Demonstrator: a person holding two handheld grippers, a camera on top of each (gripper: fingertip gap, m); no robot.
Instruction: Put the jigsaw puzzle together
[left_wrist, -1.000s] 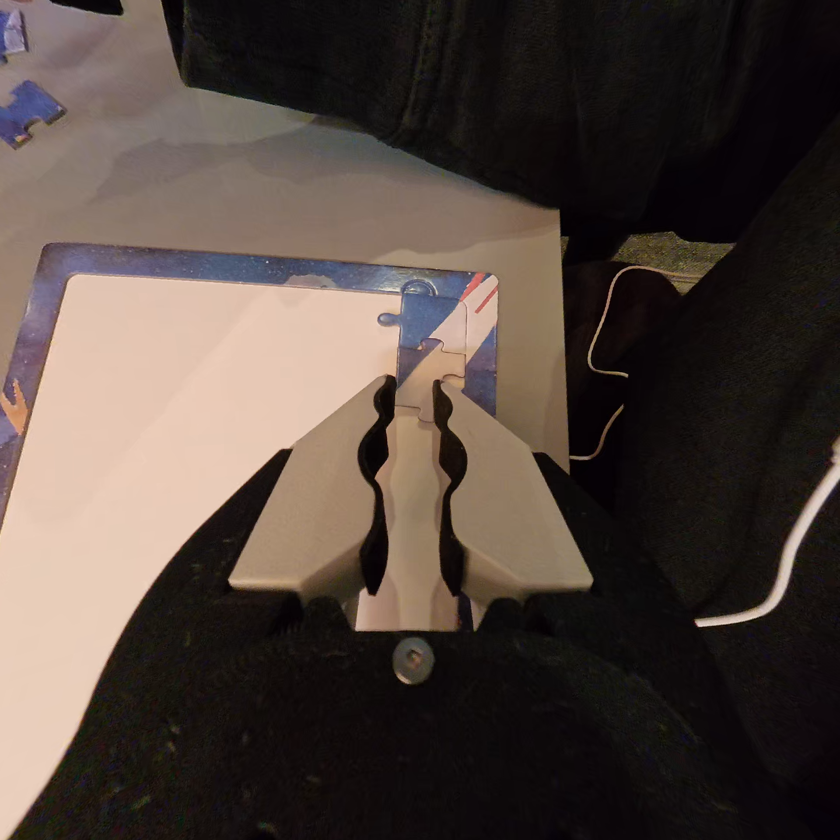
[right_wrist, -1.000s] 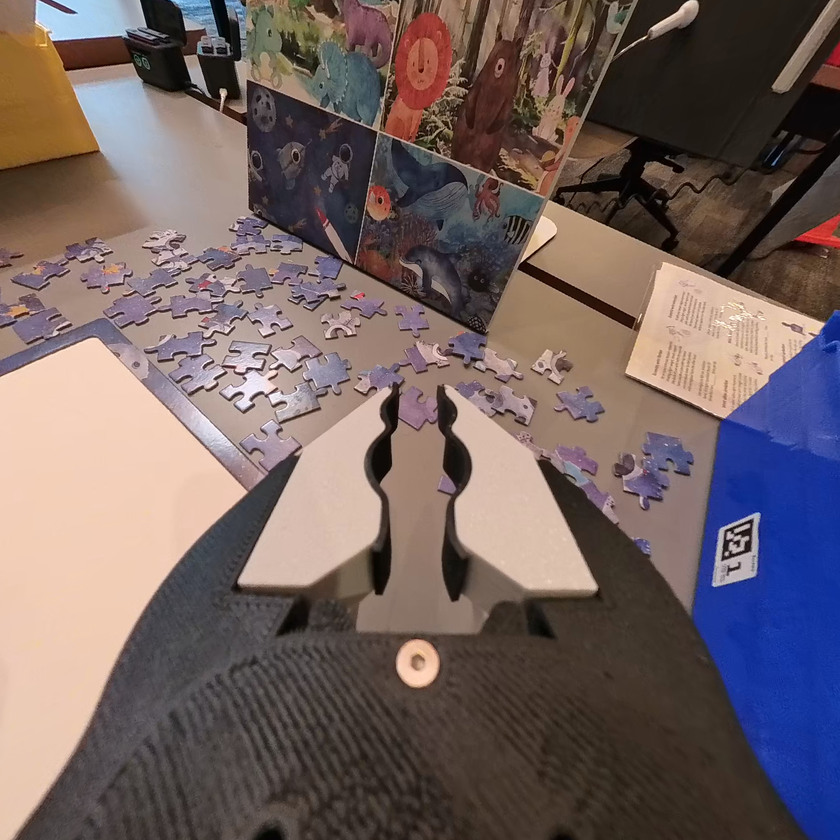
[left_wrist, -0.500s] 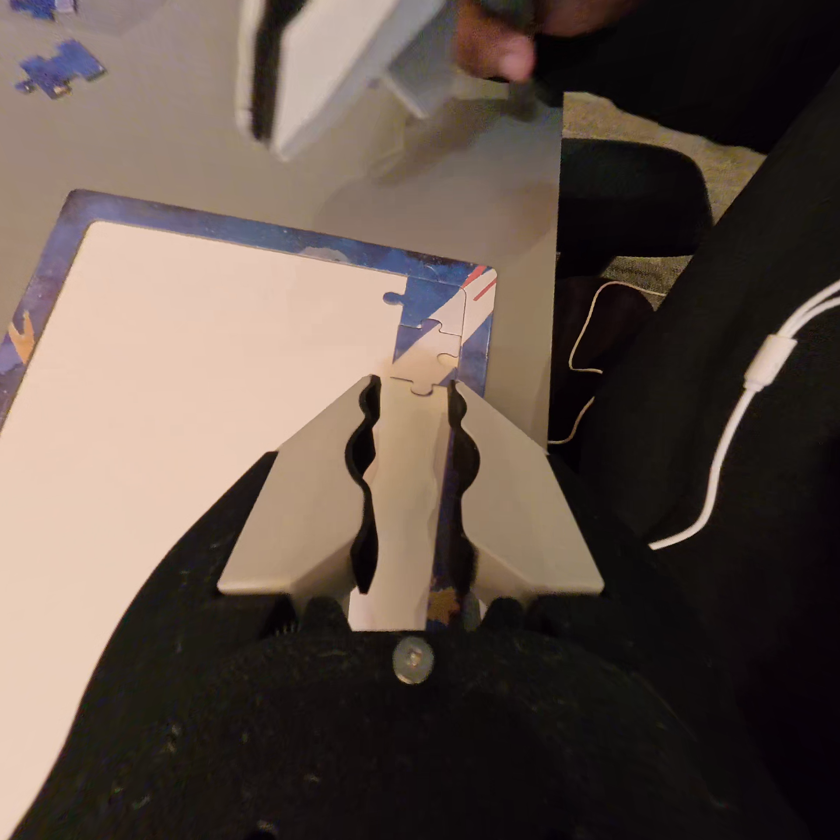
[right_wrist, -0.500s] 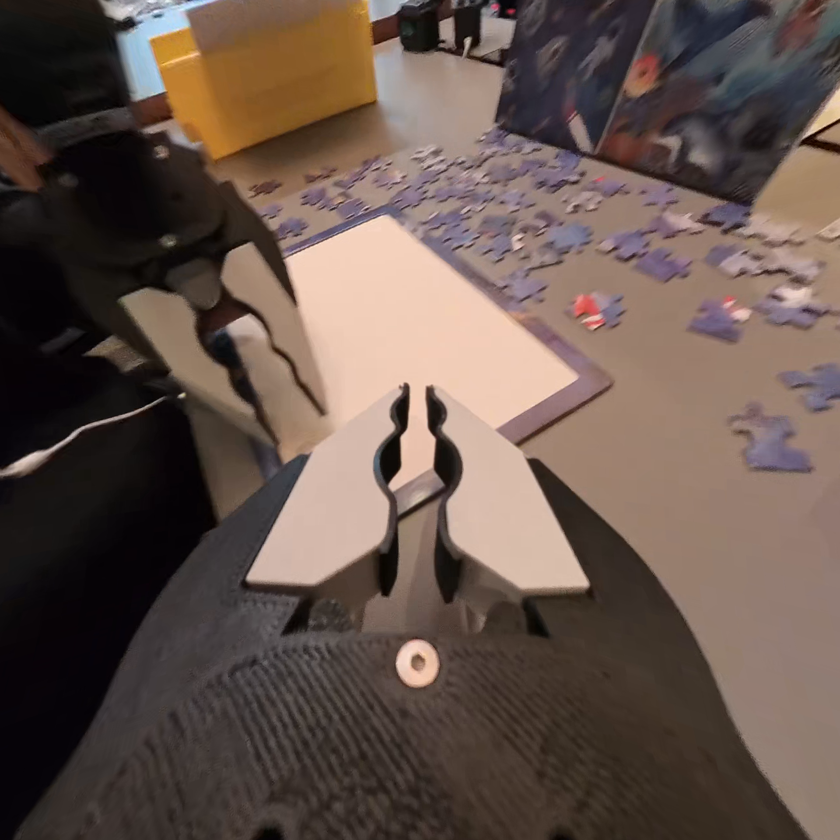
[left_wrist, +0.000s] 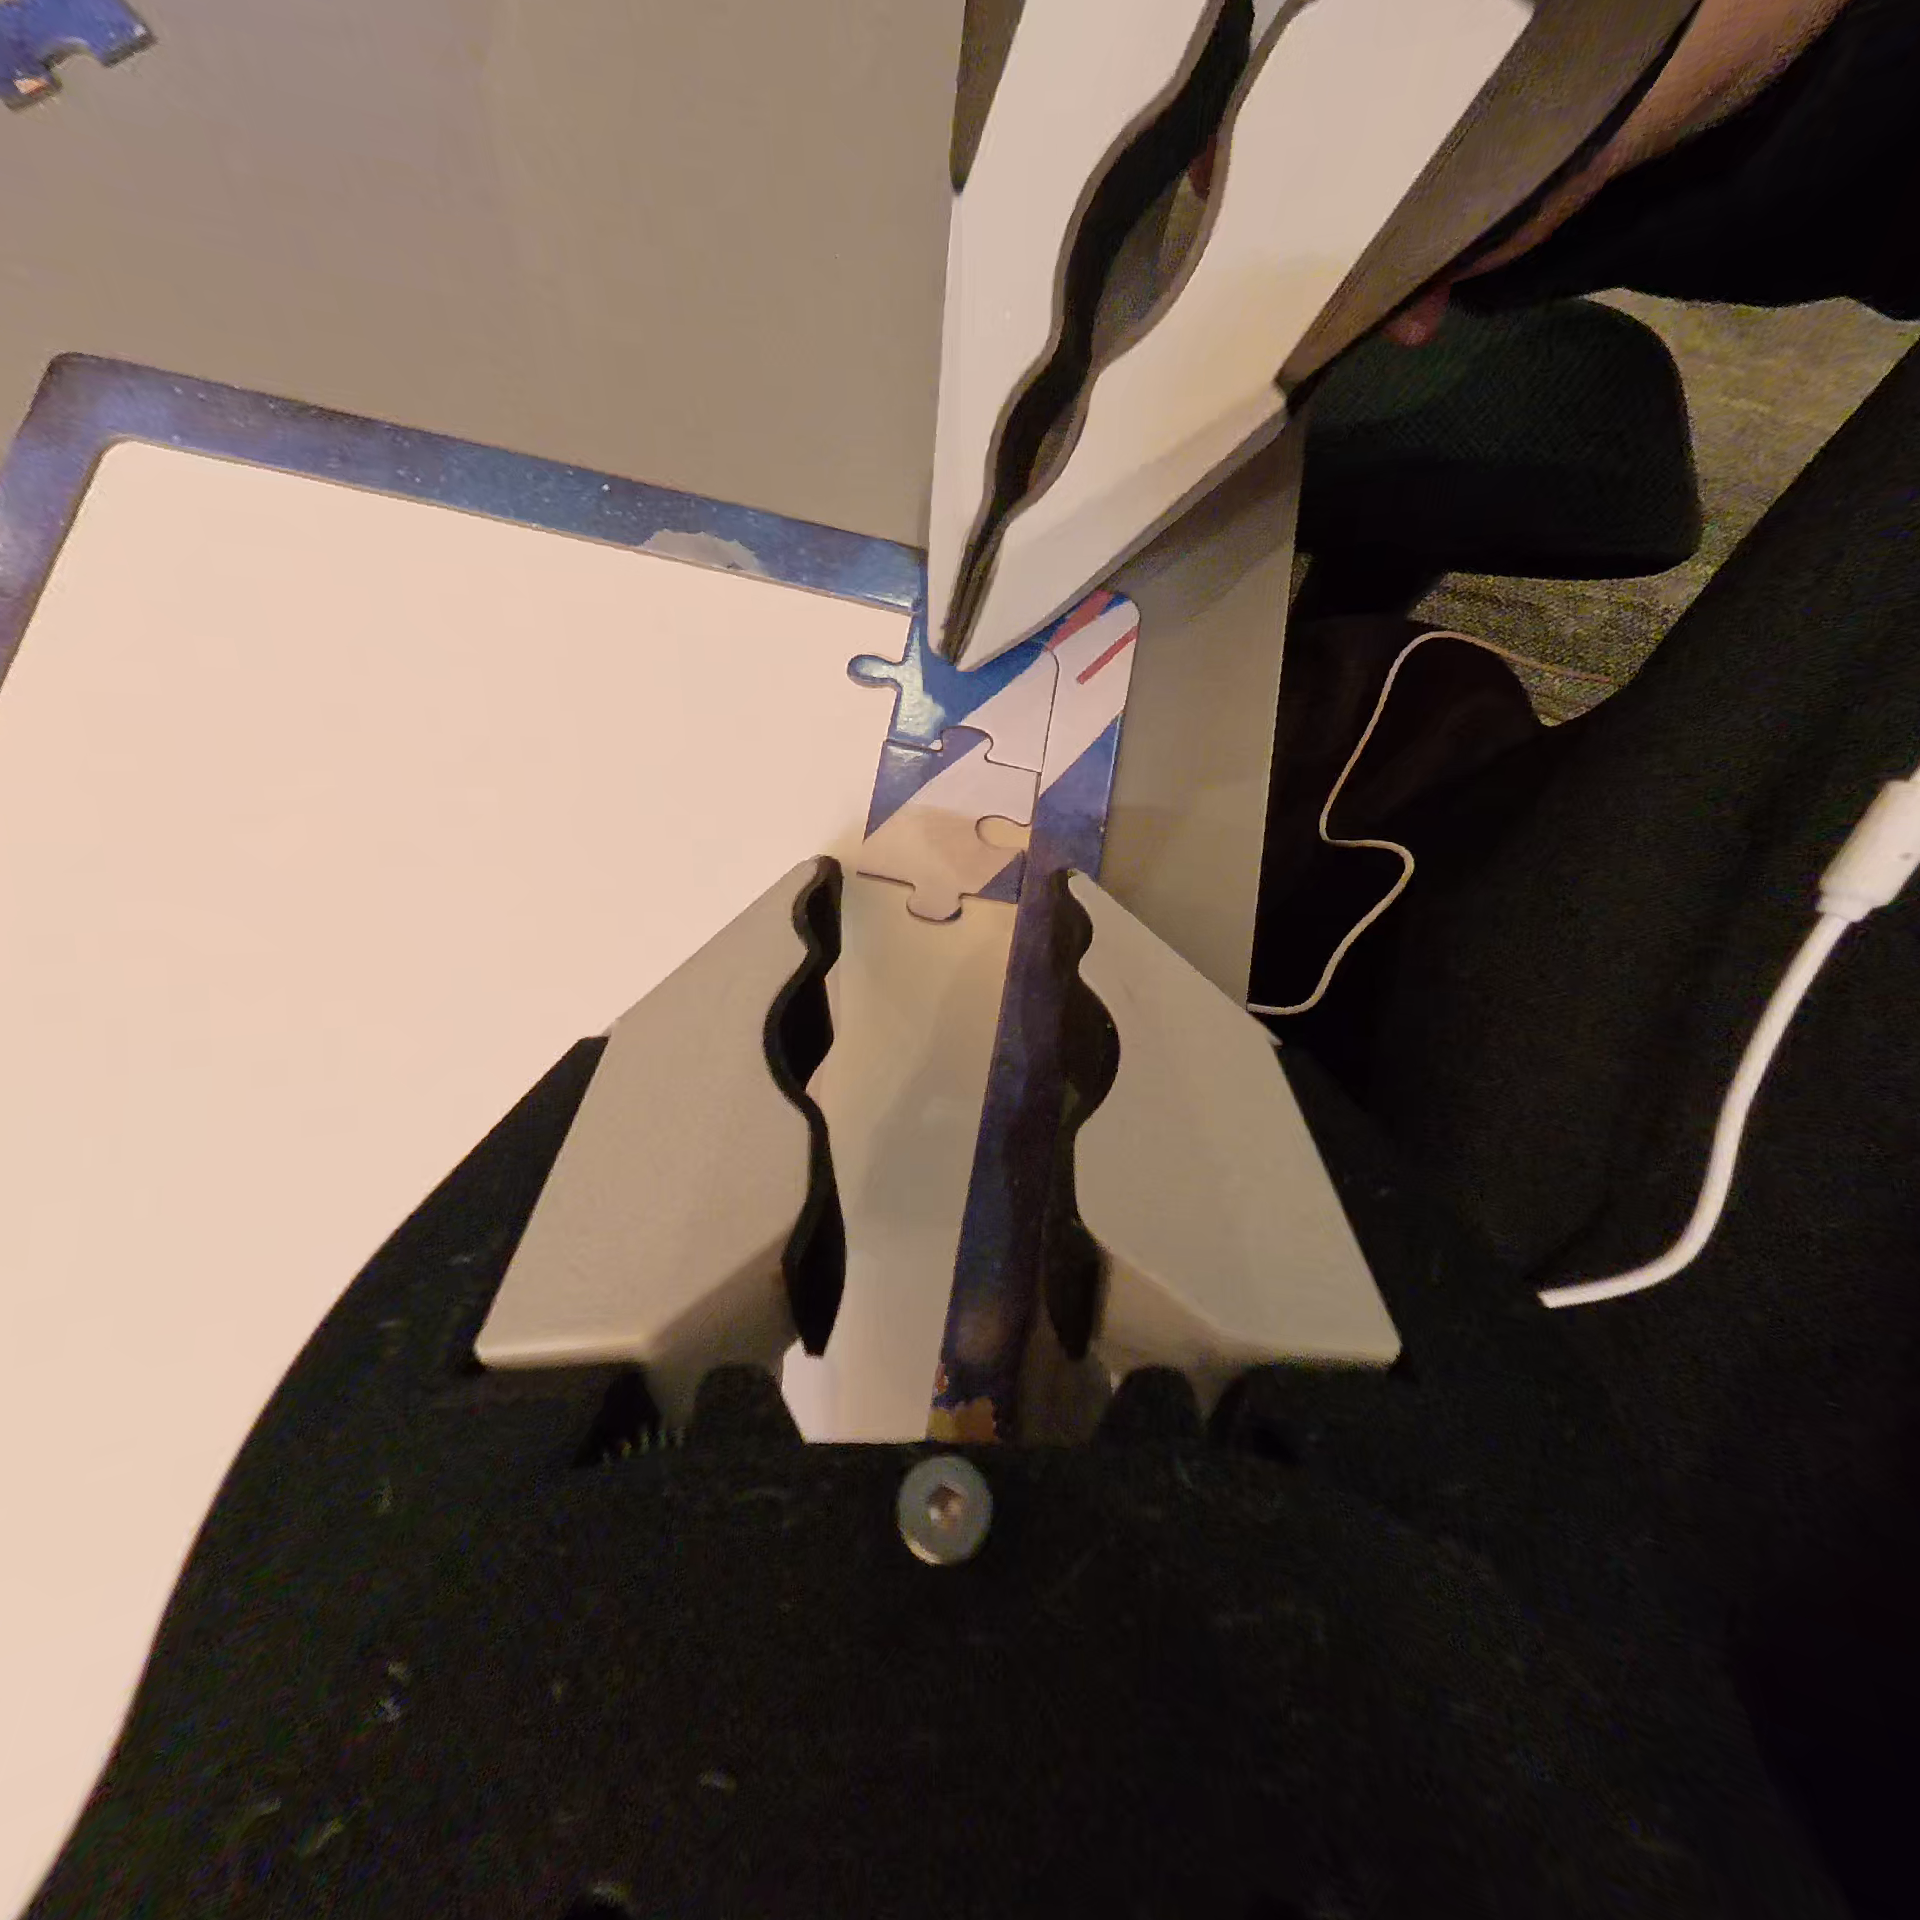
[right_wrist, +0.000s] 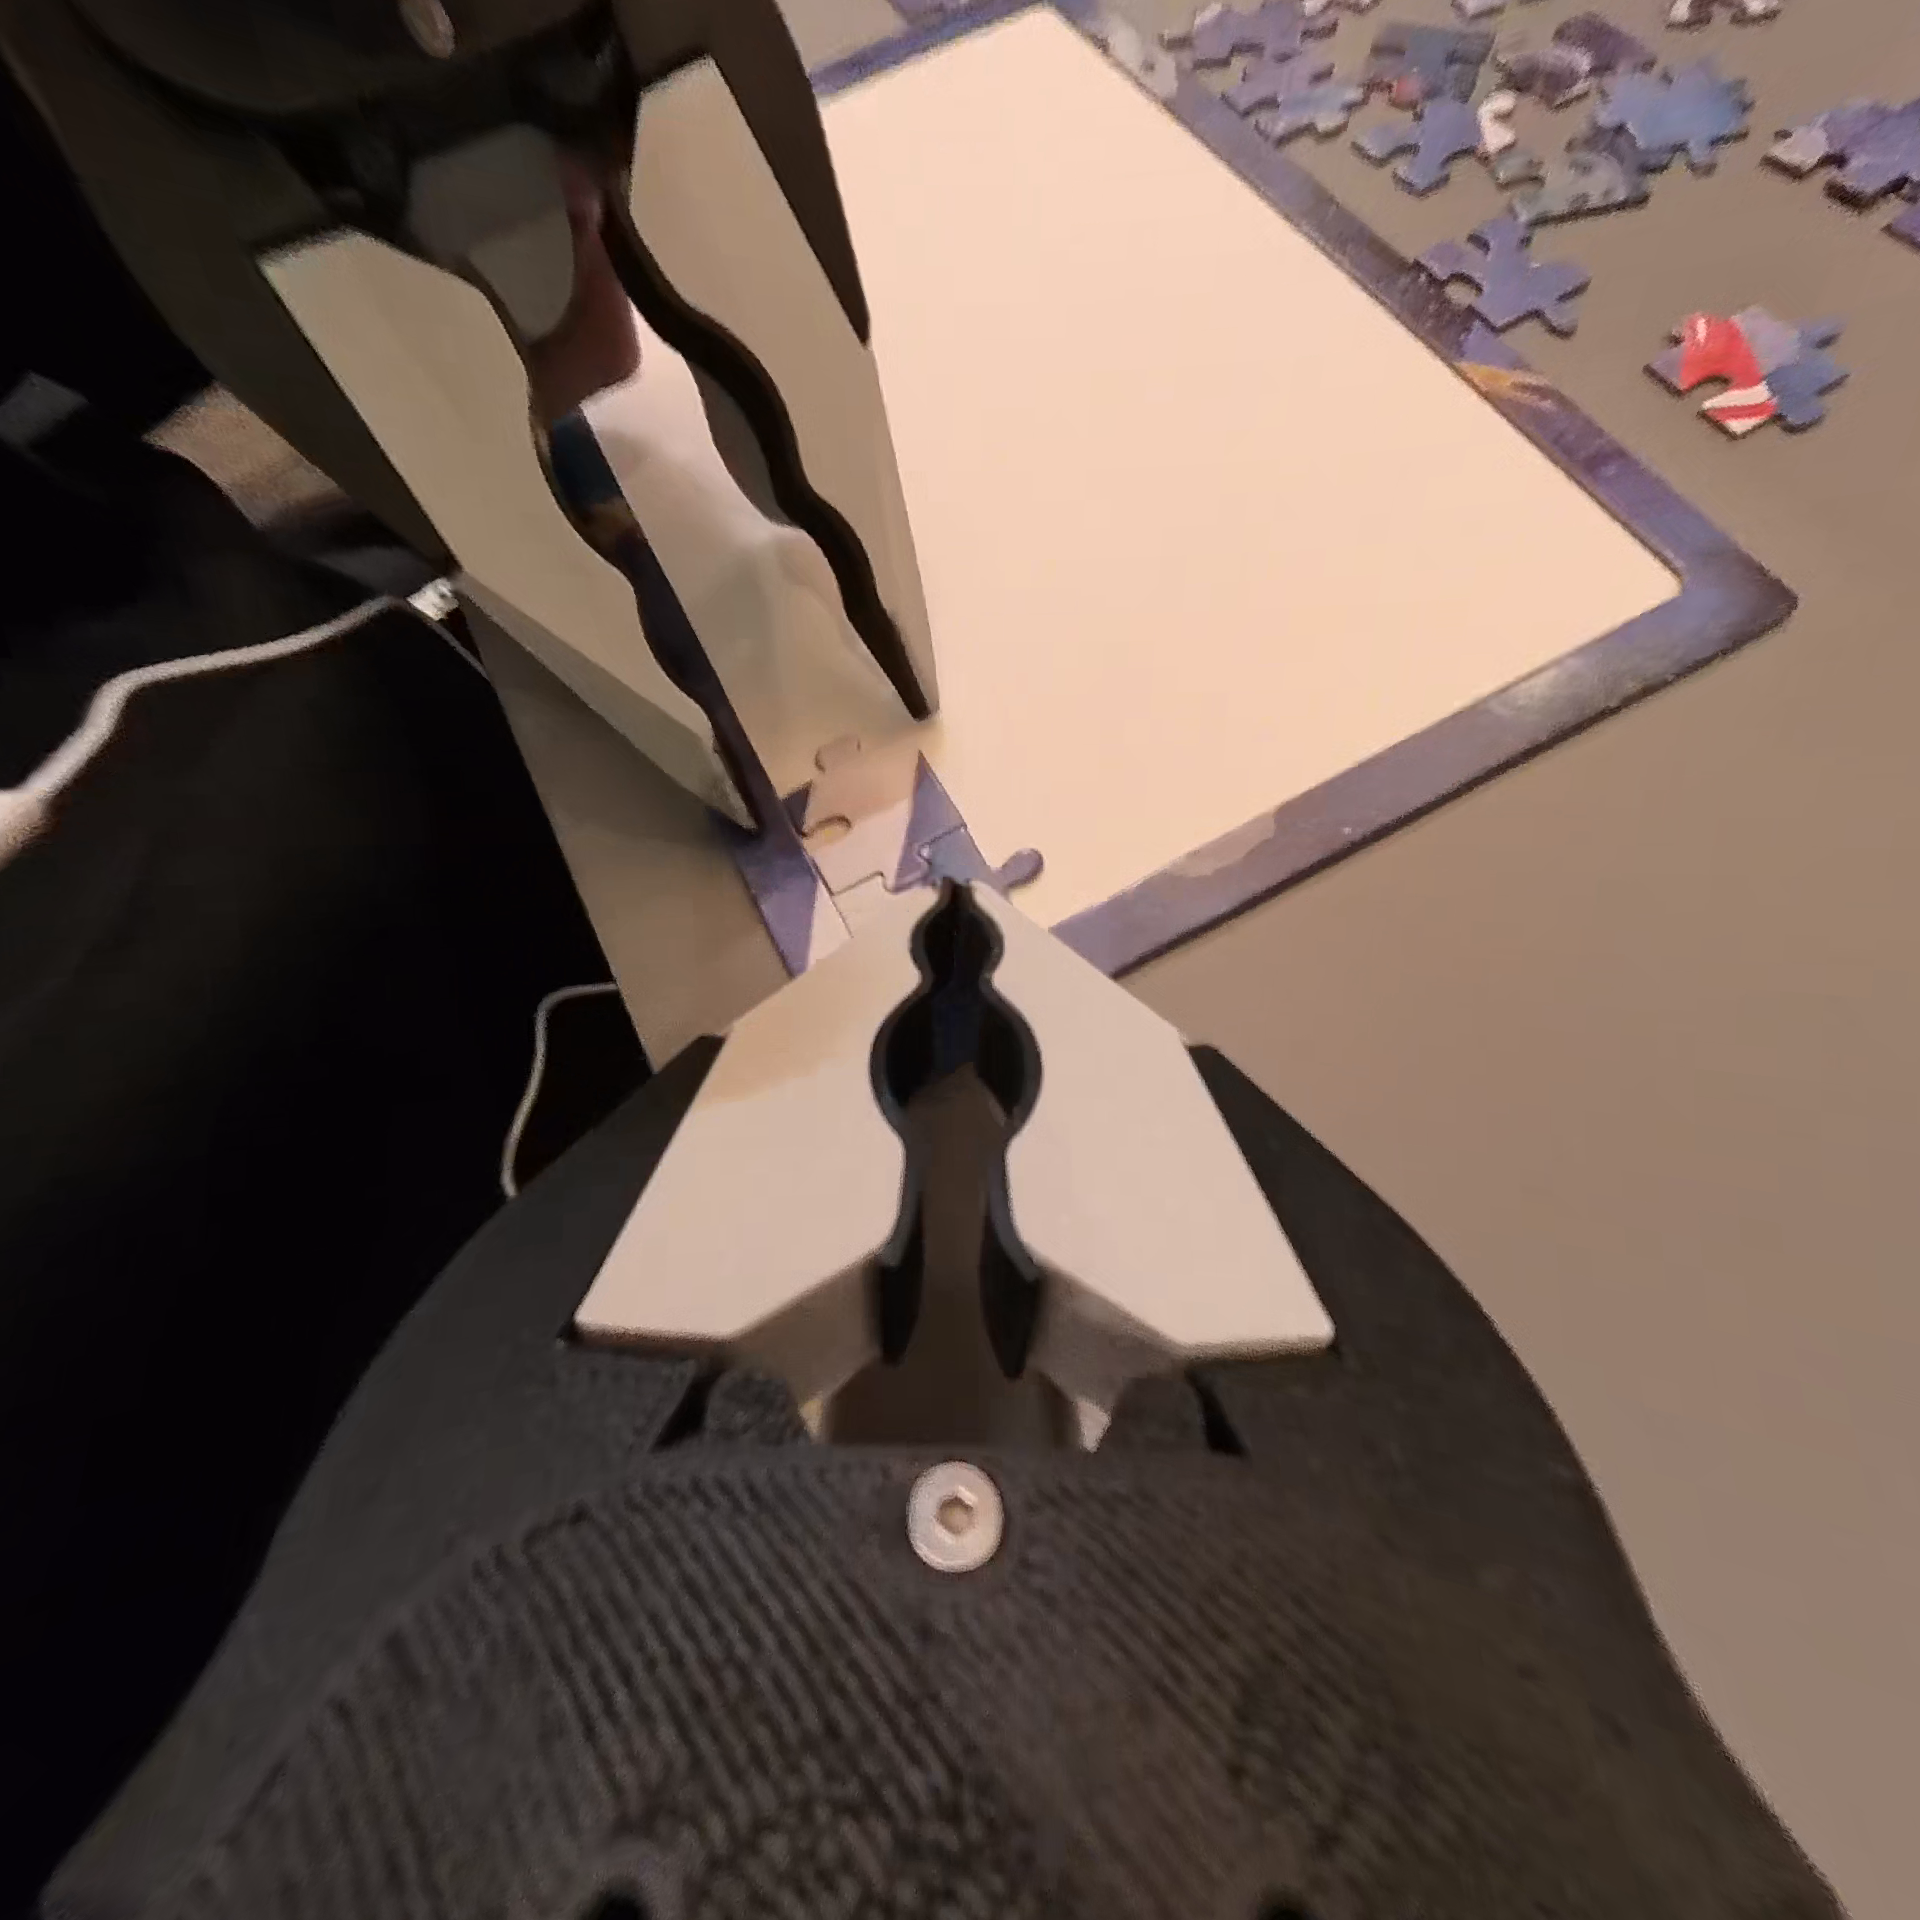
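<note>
Right tool (right_wrist: 958, 888) clenched, tips pressing corner piece (left_wrist: 982, 707), left tool (left_wrist: 940, 883) released, straddling frame (left_wrist: 1075, 821).

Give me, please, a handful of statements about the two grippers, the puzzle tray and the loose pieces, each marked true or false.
1. The right gripper has its fingertips together on the placed pieces at the tray's corner. True.
2. The left gripper is shut. False: its fingers stand apart over the puzzle tray edge.
3. Two joined pieces sit in the tray's corner. True.
4. The tray is nearly full. False: most of its pale inside is bare.
5. Loose pieces lie on the table beyond the tray. True.
6. The red-and-white piece lies inside the tray. False: it is on the table outside the frame.
</note>
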